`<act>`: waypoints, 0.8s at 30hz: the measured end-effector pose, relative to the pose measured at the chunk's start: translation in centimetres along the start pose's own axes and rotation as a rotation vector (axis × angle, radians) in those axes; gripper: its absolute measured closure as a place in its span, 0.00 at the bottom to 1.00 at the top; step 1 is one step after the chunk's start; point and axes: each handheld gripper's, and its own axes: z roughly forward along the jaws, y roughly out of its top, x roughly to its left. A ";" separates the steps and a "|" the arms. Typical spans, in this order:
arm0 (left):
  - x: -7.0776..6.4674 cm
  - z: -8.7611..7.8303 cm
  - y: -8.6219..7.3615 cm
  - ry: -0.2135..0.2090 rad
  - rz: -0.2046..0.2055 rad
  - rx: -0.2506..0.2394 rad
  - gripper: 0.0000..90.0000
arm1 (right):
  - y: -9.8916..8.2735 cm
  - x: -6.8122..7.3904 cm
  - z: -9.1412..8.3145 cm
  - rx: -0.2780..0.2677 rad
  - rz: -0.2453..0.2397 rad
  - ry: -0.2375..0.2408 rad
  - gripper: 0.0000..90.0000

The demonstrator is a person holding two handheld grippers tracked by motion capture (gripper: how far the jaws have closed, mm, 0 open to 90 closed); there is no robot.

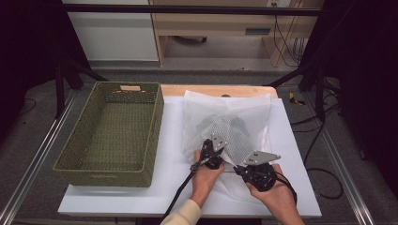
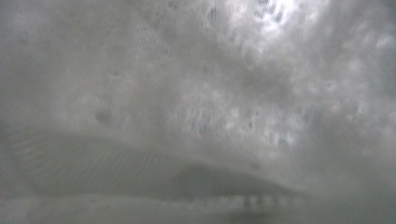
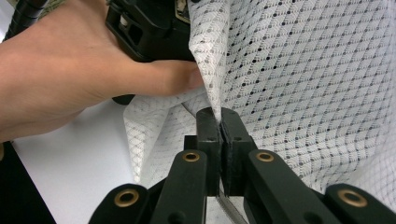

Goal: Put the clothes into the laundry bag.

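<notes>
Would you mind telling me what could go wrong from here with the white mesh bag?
The right gripper pinches only a thin fold of the white mesh laundry bag, so it might slip free. The left gripper is wrapped in mesh, which may snag. The green woven basket stands close and could be nudged.

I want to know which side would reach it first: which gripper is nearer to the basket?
Left. The left gripper sits on the mesh bag just right of the basket; the right gripper holds the bag's edge farther right.
</notes>
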 end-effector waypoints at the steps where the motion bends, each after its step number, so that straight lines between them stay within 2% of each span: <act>1: 0.0 0.1 0.1 0.000 -0.004 -0.003 1.00 | 0.0 0.0 0.0 0.004 0.001 0.000 0.98; 8: 0.1 0.3 0.3 -0.001 -0.006 0.008 1.00 | 0.2 0.0 0.0 -0.002 0.006 0.003 0.98; 11: 0.2 -0.4 0.2 -0.011 0.014 0.015 1.00 | 0.2 0.0 0.1 -0.003 0.007 0.004 0.98; 15: 0.3 -2.0 -0.2 -0.020 0.019 0.011 0.99 | 0.1 0.1 0.0 -0.008 0.014 0.009 0.98; 20: 0.7 -5.1 -0.8 -0.016 0.011 -0.014 0.98 | 0.1 0.1 0.1 -0.023 0.029 0.018 0.98; 23: 0.9 -6.8 -1.0 -0.003 0.038 -0.007 0.95 | 0.3 0.2 0.3 -0.034 0.034 0.023 0.98; 24: 0.9 -7.0 -1.1 -0.006 0.035 -0.001 0.94 | 0.3 0.2 0.4 -0.034 0.034 0.023 0.98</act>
